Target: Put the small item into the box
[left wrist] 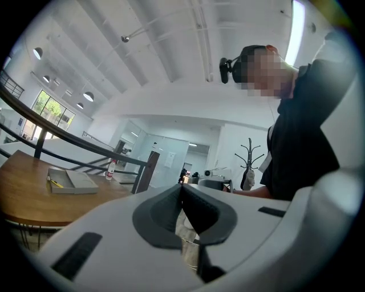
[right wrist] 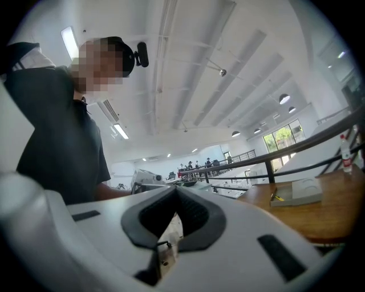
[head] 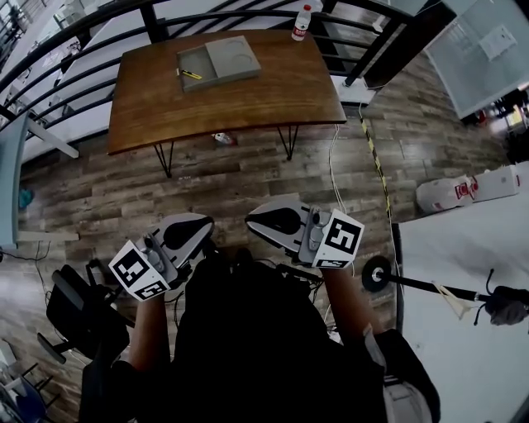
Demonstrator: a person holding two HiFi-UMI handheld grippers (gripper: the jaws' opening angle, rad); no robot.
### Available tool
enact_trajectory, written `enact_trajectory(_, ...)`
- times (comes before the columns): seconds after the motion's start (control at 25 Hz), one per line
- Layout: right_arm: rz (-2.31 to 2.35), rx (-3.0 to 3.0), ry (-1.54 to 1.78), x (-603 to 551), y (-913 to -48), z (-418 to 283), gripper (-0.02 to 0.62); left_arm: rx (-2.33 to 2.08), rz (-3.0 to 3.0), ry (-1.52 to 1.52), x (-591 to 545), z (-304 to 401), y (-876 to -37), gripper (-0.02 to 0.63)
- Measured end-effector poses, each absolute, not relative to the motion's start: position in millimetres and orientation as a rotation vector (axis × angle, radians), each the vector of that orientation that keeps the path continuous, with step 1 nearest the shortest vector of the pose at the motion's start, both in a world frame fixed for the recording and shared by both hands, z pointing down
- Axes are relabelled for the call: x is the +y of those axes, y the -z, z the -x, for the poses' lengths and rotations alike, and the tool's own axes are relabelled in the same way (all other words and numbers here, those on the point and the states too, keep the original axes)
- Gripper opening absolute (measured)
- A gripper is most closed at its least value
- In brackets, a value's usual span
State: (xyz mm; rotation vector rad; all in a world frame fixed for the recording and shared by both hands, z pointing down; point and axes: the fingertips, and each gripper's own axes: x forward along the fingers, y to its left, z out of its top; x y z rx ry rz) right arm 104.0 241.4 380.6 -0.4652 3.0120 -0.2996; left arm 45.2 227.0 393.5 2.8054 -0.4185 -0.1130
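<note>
Box (head: 231,56) sits toward the table's (head: 248,107) far edge, left of centre; bottle (head: 302,23) stands at the far edge, rightward. Small yellow item (head: 192,74) appears to lie in the box's open left section, by its near-left corner. Whether it is inside or on the rim is uncertain.

Left gripper (head: 192,234) and right gripper (head: 269,220): both pinched together with nothing between, held low at the body, well short of the table's near edge. Item lies far ahead of both.

Judgement: if the item is inside, the wanted state holds, and no reach looks due.
</note>
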Motion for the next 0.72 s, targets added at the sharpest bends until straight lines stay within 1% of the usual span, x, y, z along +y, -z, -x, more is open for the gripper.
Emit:
enact_trajectory(0.36, 0.48, 3.0, 0.289, 251.0, -380.3, -127.0, 0.009, -0.436, -2.814, 0.077, 232.7, -56.0, -391.3, 0.015)
enact_trajectory(0.72, 0.449, 3.021, 0.287, 245.0, -386.2, -128.1, 0.009, -0.41, -2.804, -0.007, 230.8, -65.7, -406.2, 0.015)
